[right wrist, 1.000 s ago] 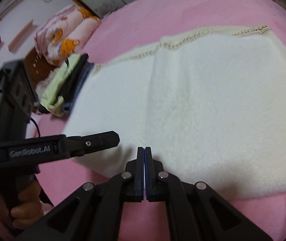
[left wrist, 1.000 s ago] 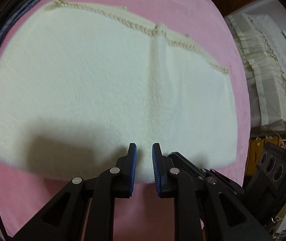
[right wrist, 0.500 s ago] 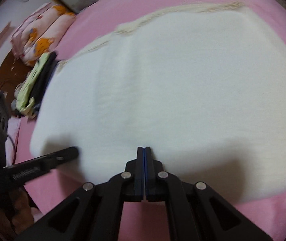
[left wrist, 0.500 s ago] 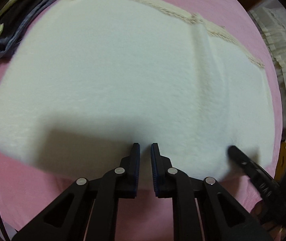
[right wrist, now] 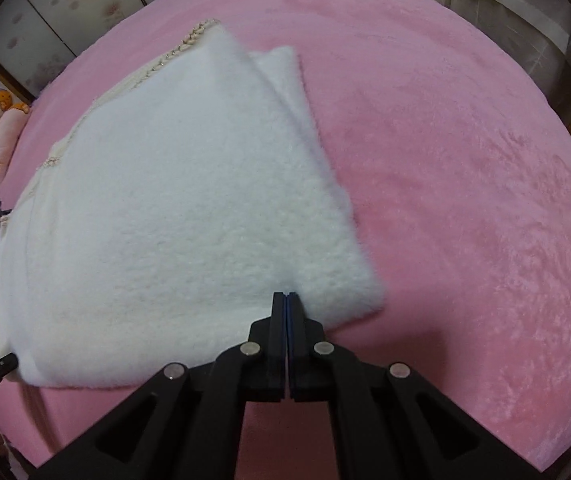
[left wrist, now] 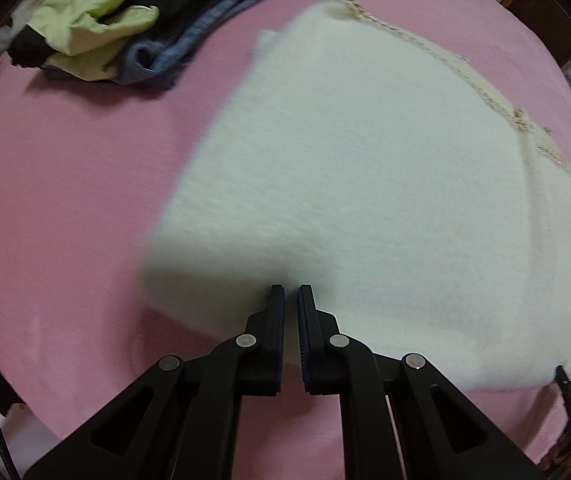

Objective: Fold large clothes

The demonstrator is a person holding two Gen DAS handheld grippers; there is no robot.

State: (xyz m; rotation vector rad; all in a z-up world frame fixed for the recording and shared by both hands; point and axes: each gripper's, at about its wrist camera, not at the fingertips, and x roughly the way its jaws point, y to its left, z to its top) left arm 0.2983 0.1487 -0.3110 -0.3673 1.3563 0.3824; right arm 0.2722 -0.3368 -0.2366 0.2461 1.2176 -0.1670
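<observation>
A folded white fleece garment (right wrist: 189,216) is lying on the pink bed (right wrist: 465,168). The left gripper (left wrist: 291,294), jaws narrow with nothing between them, and the right gripper (right wrist: 287,298), jaws pressed together empty, are hovering at its near edge.

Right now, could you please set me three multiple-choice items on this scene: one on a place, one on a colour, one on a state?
1. Where is the pile of clothes in the left wrist view?
A. upper left of the white garment
B. on top of it
C. under it

2. What colour is the bed cover?
A. blue
B. pink
C. grey

3. The right hand-held gripper is:
A. wide open
B. shut
C. out of view

Answers: 1 A, pile lies apart on the cover; 2 B, pink all around; 3 B, fingers meet.
</observation>
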